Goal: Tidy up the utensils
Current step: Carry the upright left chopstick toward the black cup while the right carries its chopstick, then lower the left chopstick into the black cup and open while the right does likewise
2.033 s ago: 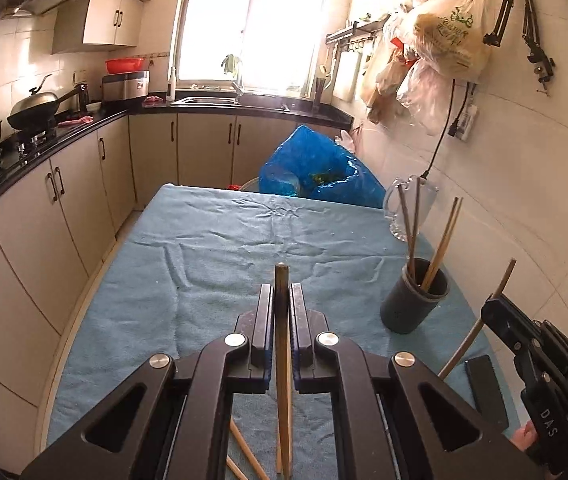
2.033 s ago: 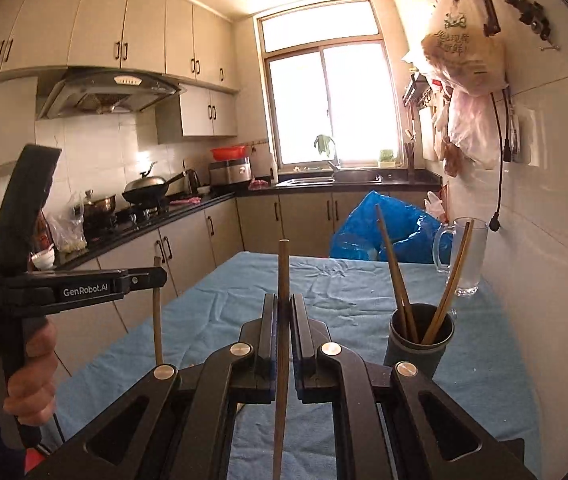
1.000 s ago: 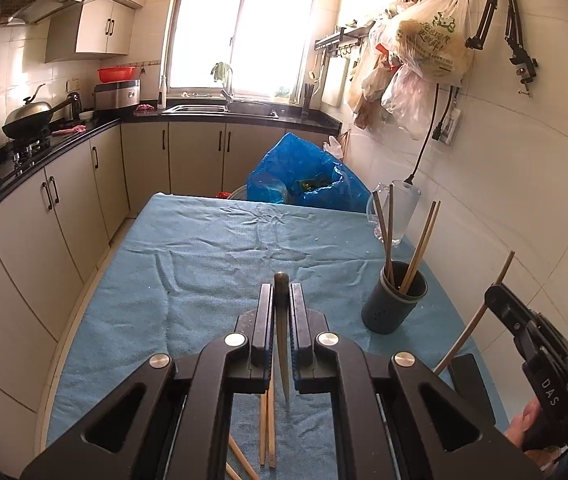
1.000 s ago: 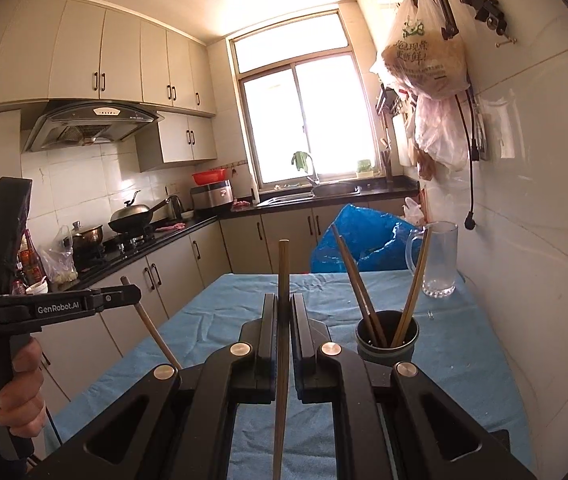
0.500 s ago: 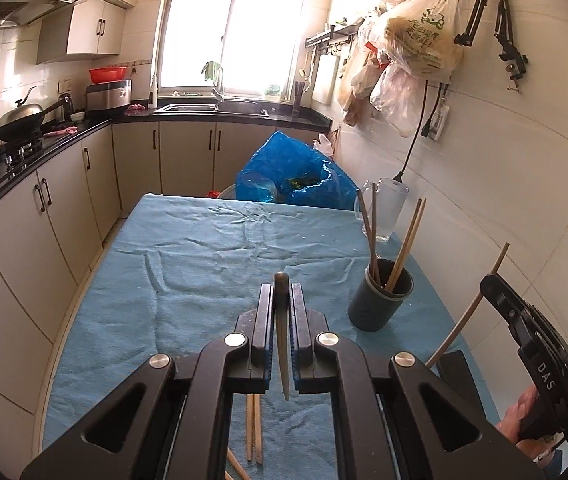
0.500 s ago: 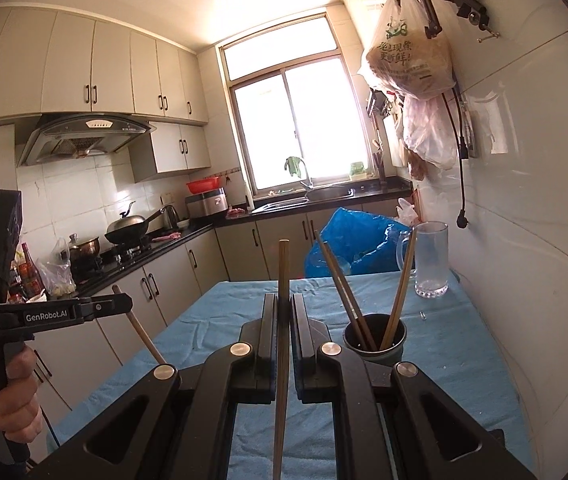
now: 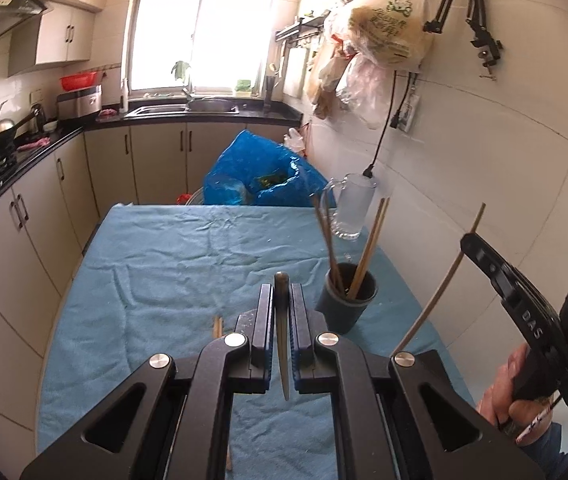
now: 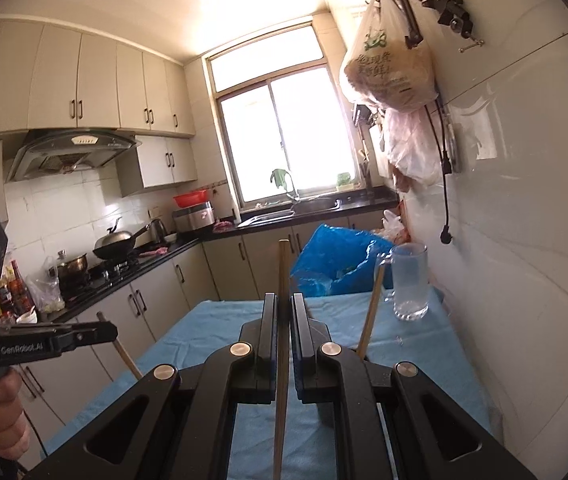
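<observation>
My left gripper [image 7: 282,300] is shut on a wooden chopstick [image 7: 282,344] and holds it above the blue cloth. A dark grey utensil cup [image 7: 345,300] with several chopsticks stands just right of it. Loose chopsticks [image 7: 216,326] lie on the cloth below the gripper. My right gripper [image 8: 282,304] is shut on another chopstick [image 8: 282,344], raised above the table. In the left wrist view the right gripper [image 7: 483,258] shows at the right with its chopstick [image 7: 443,280] slanting. In the right wrist view the cup is mostly hidden behind my fingers; one chopstick [image 8: 371,312] sticks up.
A blue cloth [image 7: 164,264] covers the table. A glass mug [image 7: 353,210] stands at the far right by the tiled wall. A blue plastic bag [image 7: 260,176] sits beyond the table's far end. Kitchen cabinets [image 7: 24,220] run along the left. Bags hang on the wall [image 8: 391,68].
Both grippers have risen and tilted upward, each still shut on its chopstick. In the left view the cup has drifted left toward the gripper; in the right view it has sunk behind the fingers.
</observation>
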`<state>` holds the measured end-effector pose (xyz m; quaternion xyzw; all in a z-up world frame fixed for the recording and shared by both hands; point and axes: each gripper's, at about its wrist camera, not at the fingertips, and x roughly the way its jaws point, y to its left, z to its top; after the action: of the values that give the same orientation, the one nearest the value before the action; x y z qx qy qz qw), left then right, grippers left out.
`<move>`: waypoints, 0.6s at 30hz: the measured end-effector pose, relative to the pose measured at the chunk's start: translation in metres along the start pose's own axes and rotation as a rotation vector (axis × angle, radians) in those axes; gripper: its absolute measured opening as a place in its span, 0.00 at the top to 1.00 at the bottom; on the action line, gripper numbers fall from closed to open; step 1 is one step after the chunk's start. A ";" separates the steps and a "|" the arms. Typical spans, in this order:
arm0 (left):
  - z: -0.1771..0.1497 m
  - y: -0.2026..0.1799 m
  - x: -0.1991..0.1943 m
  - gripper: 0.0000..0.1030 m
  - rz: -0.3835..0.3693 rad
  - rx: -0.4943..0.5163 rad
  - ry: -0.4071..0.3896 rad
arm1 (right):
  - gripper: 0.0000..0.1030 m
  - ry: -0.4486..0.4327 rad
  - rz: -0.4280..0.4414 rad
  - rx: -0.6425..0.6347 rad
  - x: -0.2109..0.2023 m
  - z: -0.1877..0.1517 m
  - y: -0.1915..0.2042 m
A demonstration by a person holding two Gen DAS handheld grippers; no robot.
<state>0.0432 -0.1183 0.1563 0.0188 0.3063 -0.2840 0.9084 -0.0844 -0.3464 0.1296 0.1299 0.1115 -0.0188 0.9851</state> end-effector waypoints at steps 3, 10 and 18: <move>0.012 -0.010 0.003 0.94 -0.020 0.016 -0.002 | 0.94 -0.015 -0.020 0.005 0.003 0.011 -0.008; 0.045 -0.037 0.008 0.94 -0.046 0.065 -0.040 | 0.94 -0.023 -0.059 0.047 0.021 0.036 -0.032; 0.084 -0.056 0.022 0.94 -0.080 0.051 -0.081 | 0.94 -0.066 -0.078 0.091 0.030 0.062 -0.049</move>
<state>0.0739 -0.1934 0.2197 0.0181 0.2627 -0.3284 0.9071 -0.0446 -0.4101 0.1692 0.1697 0.0828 -0.0666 0.9798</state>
